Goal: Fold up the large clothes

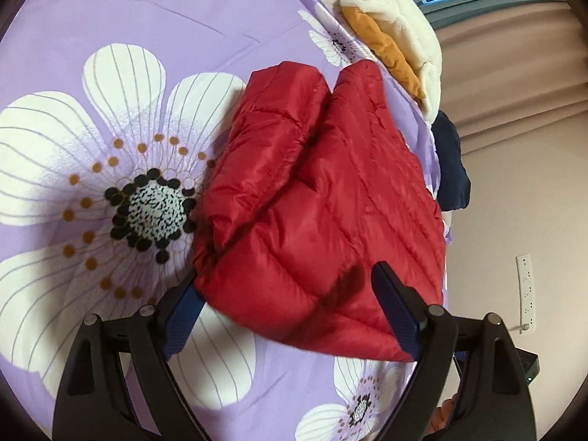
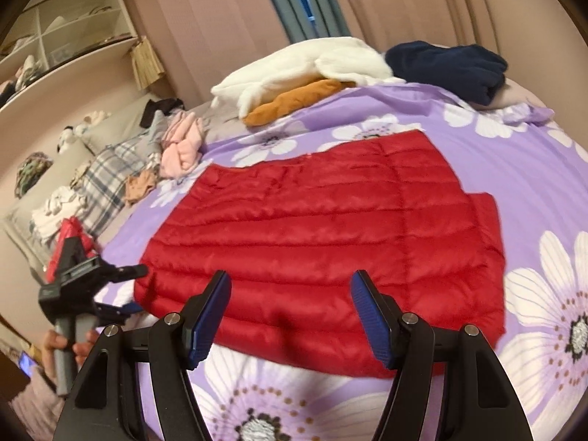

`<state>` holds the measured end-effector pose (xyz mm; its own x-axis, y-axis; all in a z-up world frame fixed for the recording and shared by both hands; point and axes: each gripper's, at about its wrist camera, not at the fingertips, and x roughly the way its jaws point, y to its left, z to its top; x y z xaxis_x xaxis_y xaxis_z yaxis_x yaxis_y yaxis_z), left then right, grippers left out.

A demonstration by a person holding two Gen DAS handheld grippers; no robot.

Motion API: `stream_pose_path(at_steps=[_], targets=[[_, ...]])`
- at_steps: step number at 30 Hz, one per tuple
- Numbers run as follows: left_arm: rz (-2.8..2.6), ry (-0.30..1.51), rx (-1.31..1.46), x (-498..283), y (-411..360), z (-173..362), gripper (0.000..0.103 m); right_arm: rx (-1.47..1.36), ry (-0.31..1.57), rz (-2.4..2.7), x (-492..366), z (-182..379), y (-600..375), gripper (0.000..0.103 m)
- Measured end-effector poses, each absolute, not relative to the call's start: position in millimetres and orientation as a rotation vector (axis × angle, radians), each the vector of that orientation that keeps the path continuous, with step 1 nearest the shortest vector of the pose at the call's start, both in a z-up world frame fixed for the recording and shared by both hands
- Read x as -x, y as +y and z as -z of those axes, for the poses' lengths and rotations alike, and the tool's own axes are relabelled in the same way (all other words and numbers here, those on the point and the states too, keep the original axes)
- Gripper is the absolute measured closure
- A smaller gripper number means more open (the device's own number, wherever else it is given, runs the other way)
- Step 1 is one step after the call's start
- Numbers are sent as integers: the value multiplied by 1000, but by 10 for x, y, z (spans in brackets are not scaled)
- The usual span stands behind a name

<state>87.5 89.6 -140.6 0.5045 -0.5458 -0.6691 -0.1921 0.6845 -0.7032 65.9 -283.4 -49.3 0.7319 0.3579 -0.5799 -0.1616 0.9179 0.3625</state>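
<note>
A red quilted puffer jacket (image 2: 323, 235) lies flat, folded into a rough rectangle on the floral bedspread.

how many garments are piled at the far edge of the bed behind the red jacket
3: a white fleece garment at far left, a mustard orange garment tucked under it, and a navy blue fleece garment to the right. More may be hidden underneath.

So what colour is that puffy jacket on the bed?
Bright red jacket, quilted in stripes; clearest in the right wrist view.
</note>
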Motion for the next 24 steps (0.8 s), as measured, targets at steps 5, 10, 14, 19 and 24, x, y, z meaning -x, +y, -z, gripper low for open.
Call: stream_pose_path(at_steps=[5, 10, 14, 19, 24], targets=[[243, 1042, 827, -967, 914, 1458, 14, -290, 692, -319, -766, 464, -2754, 36], [259, 1030, 834, -1061, 933, 1480, 13, -278, 690, -342, -876, 445, -2661, 36], [282, 1018, 858, -1141, 941, 1495, 7, -278, 707, -350, -990, 483, -2583, 36], [304, 1016, 852, -1275, 898, 1486, 7, -291, 716, -359, -1085, 514, -2507, 36], [326, 1016, 850, -1361, 884, 1500, 7, -286, 708, -362, -1189, 479, -2443, 36]])
